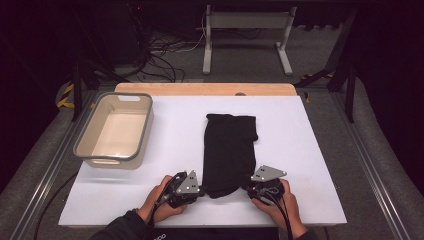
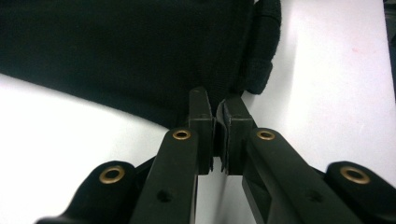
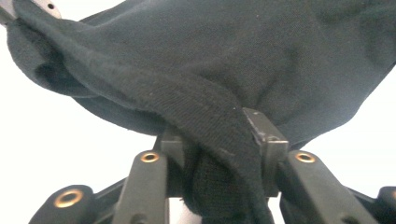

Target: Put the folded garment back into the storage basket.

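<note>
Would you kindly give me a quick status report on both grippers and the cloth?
Left gripper and right gripper shut on black cloth's near corners. Cloth flat on table. Basin far left, clear.

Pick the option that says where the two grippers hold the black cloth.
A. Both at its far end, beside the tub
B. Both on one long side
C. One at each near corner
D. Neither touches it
C: the left gripper and the right gripper each pinch a near corner of the black cloth.
</note>
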A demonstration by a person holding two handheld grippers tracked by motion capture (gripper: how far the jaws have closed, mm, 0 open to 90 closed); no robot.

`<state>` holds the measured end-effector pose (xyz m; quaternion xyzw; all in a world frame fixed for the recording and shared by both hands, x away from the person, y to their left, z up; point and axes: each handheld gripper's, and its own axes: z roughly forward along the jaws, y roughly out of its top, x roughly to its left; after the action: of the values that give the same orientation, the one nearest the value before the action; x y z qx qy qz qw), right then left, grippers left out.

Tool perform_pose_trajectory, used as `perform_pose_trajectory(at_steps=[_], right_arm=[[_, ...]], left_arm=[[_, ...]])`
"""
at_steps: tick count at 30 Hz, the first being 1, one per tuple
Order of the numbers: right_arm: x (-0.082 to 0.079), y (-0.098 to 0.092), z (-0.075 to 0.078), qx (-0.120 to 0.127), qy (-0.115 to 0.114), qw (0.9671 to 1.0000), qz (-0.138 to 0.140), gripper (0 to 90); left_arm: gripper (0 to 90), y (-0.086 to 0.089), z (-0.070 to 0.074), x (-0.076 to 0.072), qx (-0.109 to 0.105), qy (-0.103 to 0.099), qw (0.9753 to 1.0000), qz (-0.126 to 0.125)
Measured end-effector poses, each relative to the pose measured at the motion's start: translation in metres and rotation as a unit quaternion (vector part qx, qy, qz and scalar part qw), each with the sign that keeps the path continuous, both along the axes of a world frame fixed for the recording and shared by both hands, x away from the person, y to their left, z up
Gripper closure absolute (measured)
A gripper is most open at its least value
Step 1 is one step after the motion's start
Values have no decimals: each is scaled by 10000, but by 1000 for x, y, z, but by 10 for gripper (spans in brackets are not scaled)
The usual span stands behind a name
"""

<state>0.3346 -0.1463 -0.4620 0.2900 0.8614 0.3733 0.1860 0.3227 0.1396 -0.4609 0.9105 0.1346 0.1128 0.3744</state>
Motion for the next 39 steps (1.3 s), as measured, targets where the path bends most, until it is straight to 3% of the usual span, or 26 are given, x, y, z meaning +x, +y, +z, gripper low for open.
perform_pose_trajectory(at_steps=[11,16,17,19,20,21,25,29,34,37,39], right_arm=[[-7,3,-2,-209,-427,9989,-40,757],[-7,2,-2,-186,-433,9989,-65,760],[-7,2,-2,-165,-446,9988,-77,760],[-8,2,-2,-177,-470,9987,-70,760],[-8,2,-2,-180,-478,9987,-68,760],[-8,2,-2,-183,-481,9987,-66,760],[-8,2,-2,-184,-492,9986,-64,760],[-9,3,-2,-194,-500,9985,-67,760],[-9,3,-3,-194,-532,9984,-66,760],[-9,3,-3,-194,-534,9984,-60,759],[-9,3,-3,-196,-539,9983,-57,759]], left_arm=[[816,2,3,-4,-56,-28,9999,113],[690,5,11,-10,-67,-135,9997,195],[637,9,14,-9,-194,-155,9994,251],[509,11,15,-9,-220,-189,9991,322],[442,14,17,-7,-313,-302,9975,559],[396,16,18,-6,-391,-302,9968,625],[253,21,17,9,-658,-258,9928,968],[168,22,18,25,-722,-231,9902,1170],[149,16,20,51,-666,-356,9874,1390],[147,8,22,70,-654,-317,9869,1441],[147,3,23,83,-670,-292,9852,1549]])
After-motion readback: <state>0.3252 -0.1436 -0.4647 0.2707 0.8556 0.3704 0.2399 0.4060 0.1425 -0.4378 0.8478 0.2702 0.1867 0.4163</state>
